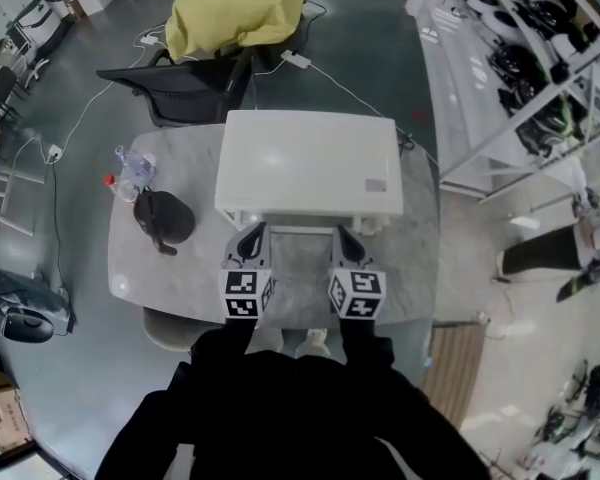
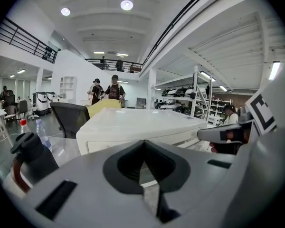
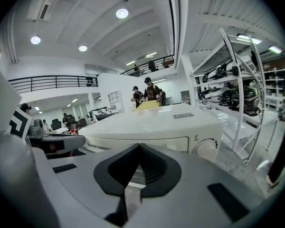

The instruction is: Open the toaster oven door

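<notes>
A white toaster oven (image 1: 308, 163) stands on a grey table (image 1: 180, 268), its front facing me; the door is closed. My left gripper (image 1: 251, 236) and right gripper (image 1: 344, 236) hover side by side just before the oven's front edge, both shut with nothing between the jaws. In the left gripper view the left gripper (image 2: 142, 172) points at the oven (image 2: 133, 127), slightly apart from it. From the right gripper (image 3: 133, 175) I see the oven front (image 3: 152, 125) with a round knob (image 3: 205, 149) at its right.
A black jug (image 1: 163, 218) and a water bottle (image 1: 130, 173) stand on the table's left. Behind the table is a black chair (image 1: 180, 83) with a yellow cloth (image 1: 238, 8). Metal shelving (image 1: 520, 58) lines the right side, with a person (image 1: 550, 253) near it.
</notes>
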A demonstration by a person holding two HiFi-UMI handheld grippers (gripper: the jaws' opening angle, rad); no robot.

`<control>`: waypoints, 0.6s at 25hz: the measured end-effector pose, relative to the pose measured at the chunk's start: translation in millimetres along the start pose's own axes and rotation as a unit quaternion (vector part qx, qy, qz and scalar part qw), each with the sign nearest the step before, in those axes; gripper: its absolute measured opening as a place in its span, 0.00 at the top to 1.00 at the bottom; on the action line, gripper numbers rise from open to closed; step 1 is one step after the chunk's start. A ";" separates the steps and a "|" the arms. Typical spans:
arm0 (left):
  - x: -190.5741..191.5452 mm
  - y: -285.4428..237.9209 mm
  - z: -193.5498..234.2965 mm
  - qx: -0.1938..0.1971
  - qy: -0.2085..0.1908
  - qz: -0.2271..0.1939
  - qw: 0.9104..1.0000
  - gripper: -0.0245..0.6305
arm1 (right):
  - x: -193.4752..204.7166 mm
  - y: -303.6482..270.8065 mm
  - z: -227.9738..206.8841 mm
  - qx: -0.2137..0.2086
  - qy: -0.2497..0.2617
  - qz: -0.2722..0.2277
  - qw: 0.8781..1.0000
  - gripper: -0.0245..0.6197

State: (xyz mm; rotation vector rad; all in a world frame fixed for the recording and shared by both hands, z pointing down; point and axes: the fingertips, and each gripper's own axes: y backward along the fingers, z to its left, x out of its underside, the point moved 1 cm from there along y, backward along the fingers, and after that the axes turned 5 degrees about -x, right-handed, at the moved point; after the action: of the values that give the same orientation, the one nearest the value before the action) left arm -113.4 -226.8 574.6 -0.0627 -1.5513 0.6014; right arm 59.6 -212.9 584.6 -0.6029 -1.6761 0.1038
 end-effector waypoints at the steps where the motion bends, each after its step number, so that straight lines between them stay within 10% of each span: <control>1: 3.6 -1.2 0.6 0.001 0.001 0.006 1.000 0.96 | 0.4 -0.2 0.5 0.000 0.006 0.000 1.000 0.96; 15: 11.3 4.0 -1.9 0.013 0.009 0.007 1.000 0.96 | 7.2 6.1 2.1 0.002 0.022 0.002 1.000 0.96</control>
State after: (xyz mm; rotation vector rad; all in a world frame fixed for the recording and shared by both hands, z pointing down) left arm -113.9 -218.2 583.2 -0.0598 -1.5269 0.6299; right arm 59.1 -204.0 588.2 -0.6016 -1.6320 0.0968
